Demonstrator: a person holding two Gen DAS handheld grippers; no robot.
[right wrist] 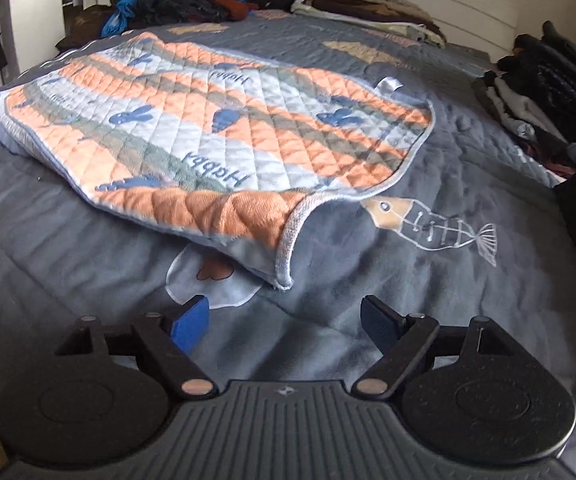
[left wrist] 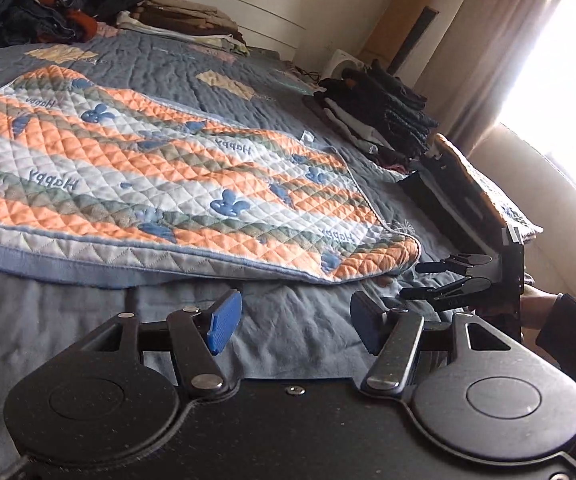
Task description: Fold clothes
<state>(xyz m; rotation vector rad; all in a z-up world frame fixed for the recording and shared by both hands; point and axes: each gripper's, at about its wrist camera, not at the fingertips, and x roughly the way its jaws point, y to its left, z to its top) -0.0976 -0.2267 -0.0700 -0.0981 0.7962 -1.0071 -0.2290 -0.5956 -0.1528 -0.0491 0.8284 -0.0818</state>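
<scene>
On grey bedspread (right wrist: 428,280), quilted striped blanket (right wrist: 215,120) flat, left gripper (left wrist: 294,322), right gripper (right wrist: 285,322), fingers spread, empty.

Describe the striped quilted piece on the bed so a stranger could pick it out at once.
Start from the bed, covered by a grey-blue bedspread with a fish-skeleton drawing. In its middle, apart from the clothes piles along the far edge and right side, lies the quilted piece, spread flat with one near corner curled under. Only it has orange, white and grey-green stripes, blue bunny shapes and the word "Happy".
</scene>
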